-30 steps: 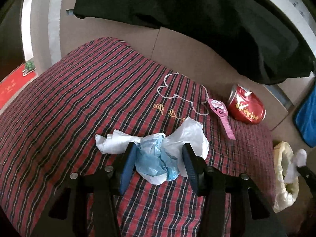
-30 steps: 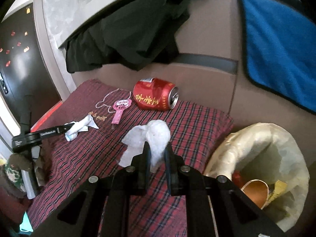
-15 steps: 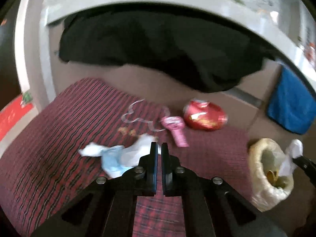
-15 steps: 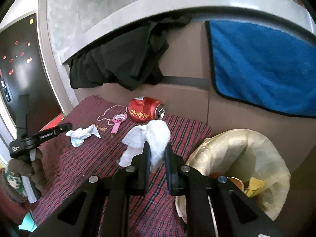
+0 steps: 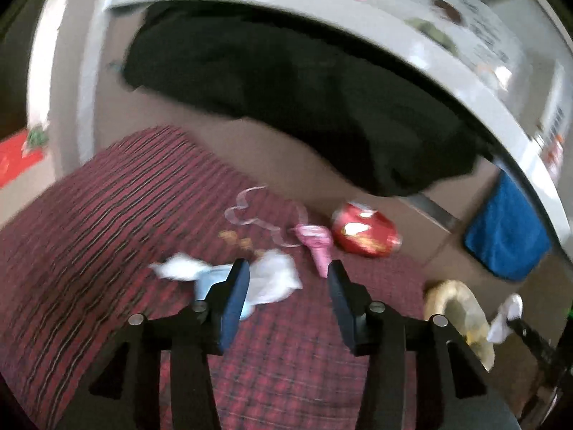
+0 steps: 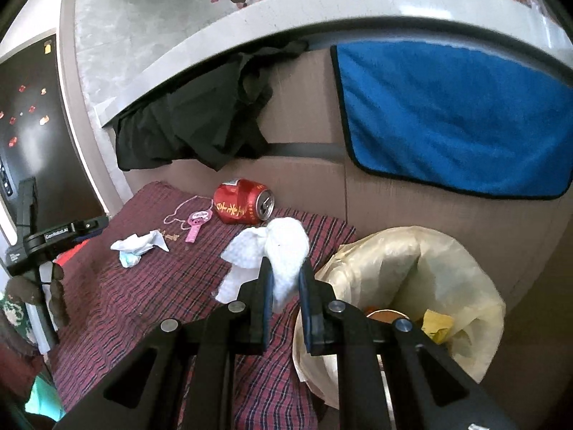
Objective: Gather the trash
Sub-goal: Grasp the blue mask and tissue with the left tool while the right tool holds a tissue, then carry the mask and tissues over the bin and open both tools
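Observation:
My right gripper (image 6: 285, 277) is shut on a crumpled white tissue (image 6: 275, 247), held above the plaid cushion beside the yellow-lined trash bin (image 6: 429, 268). My left gripper (image 5: 288, 272) is open and empty, raised above the cushion; a white and blue crumpled wrapper (image 5: 250, 279) lies on the cloth just past its left finger. The same wrapper (image 6: 138, 245) shows in the right wrist view. A red can (image 6: 243, 204) lies on its side at the cushion's back; it also shows in the left wrist view (image 5: 365, 231). The bin (image 5: 458, 311) and the tissue (image 5: 506, 315) show at the left view's right edge.
A pink tag (image 6: 196, 224) on a thin chain lies next to the can. A black cloth (image 6: 200, 122) and a blue towel (image 6: 454, 114) hang over the sofa back. The bin holds trash, including a yellow scrap (image 6: 437, 324).
My left gripper shut without holding the wrapper, lifted away, then opened; the wrapper stays on the cushion. My right gripper rose and drew back with the tissue.

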The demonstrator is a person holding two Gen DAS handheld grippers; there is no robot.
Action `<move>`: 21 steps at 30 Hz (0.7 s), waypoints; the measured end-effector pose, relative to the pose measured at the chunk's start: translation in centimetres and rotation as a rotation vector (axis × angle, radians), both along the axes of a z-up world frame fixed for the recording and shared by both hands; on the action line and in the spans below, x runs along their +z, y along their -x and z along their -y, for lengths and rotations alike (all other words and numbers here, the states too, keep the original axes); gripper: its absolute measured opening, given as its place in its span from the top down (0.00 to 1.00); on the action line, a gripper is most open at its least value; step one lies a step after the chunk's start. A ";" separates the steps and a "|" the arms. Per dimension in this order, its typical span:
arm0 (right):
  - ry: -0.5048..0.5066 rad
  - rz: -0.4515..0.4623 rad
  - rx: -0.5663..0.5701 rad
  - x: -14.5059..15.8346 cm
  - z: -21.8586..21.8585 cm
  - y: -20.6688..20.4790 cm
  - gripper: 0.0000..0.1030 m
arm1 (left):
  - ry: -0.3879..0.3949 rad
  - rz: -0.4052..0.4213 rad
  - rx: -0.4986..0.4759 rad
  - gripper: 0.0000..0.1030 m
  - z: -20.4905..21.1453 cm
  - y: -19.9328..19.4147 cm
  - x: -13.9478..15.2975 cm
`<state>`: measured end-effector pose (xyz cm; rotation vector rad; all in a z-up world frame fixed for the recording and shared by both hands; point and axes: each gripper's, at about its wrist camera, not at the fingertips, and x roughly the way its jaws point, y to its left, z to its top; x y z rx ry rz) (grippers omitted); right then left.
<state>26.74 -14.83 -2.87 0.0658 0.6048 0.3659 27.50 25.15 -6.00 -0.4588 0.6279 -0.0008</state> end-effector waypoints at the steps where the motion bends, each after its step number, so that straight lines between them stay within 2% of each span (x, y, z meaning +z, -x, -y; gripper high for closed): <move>1: -0.006 -0.009 0.003 -0.3 -0.3 -0.3 0.88 | 0.007 -0.022 0.018 0.55 -0.6 -0.2 -0.7; 6: 0.017 -0.030 0.040 -1.2 -2.5 -1.2 0.88 | 0.041 -0.140 0.073 0.54 -2.0 -2.3 -5.1; 10: 0.075 -0.018 0.072 -1.6 -4.3 -1.0 0.88 | 0.023 -0.170 0.065 0.54 -1.4 -3.7 -6.8; 11: 0.085 -0.013 0.079 -1.6 -4.6 -0.9 0.88 | 0.030 -0.177 0.059 0.55 -1.2 -3.8 -7.1; 12: 0.096 -0.006 0.085 -1.6 -4.8 -0.8 0.88 | 0.037 -0.182 0.057 0.64 -1.1 -3.9 -7.2; 14: 0.109 0.002 0.086 -1.6 -4.9 -0.6 0.87 | 0.028 -0.177 0.056 0.68 -0.6 -3.7 -6.8; 17: 0.114 0.008 0.074 -1.4 -4.6 -0.5 0.87 | -0.047 -0.115 0.040 0.70 1.1 -2.7 -5.1; 21: 0.085 0.010 0.047 -0.8 -3.6 -0.5 0.87 | -0.160 0.001 -0.012 0.71 5.3 -0.4 -0.7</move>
